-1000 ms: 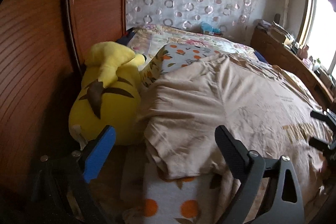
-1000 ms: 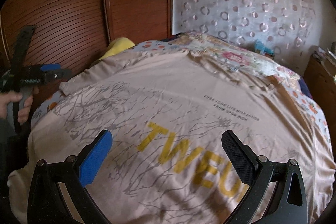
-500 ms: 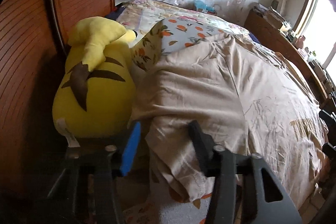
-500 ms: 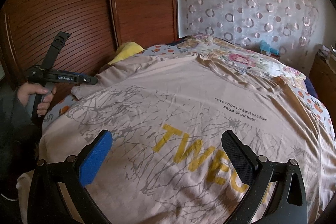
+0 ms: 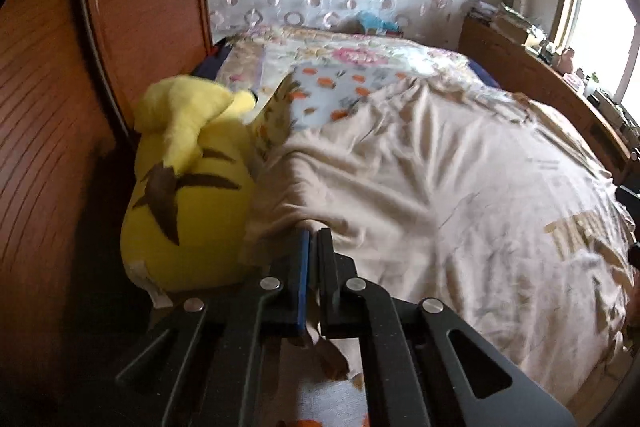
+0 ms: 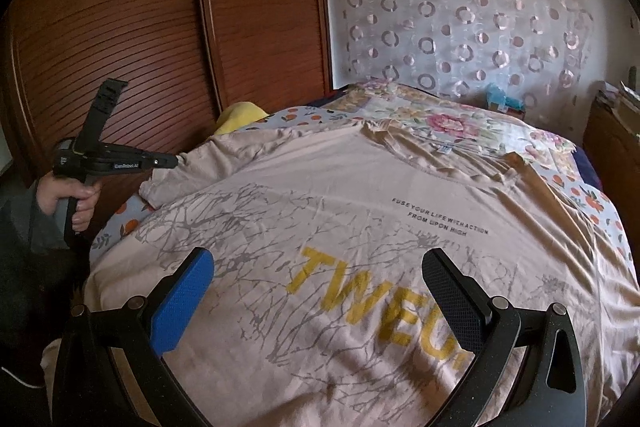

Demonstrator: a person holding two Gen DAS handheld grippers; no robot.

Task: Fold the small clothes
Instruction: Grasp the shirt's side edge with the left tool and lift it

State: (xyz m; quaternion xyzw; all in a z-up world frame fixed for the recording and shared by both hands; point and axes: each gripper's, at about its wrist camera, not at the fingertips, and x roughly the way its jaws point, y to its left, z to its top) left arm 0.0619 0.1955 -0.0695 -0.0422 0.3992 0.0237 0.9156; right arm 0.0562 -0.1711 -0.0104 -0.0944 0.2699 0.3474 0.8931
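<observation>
Left gripper (image 5: 314,239) jaws just closed, apparently pinching the shirt (image 6: 320,211) sleeve; right gripper (image 6: 318,291) jaws wide open, empty, over shirt on bed (image 6: 460,119).

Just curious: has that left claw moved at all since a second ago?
Yes. In the right wrist view the left claw moved right, away from the wooden wardrobe, closing on the beige T-shirt's sleeve.

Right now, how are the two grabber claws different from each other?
The left gripper is squeezed shut on the sleeve edge of the beige T-shirt; the right gripper is spread wide open, holding nothing. The left one bites at the shirt's side by the yellow plush toy; the right one hangs over the yellow letters. Both have one blue finger and one black.
</observation>
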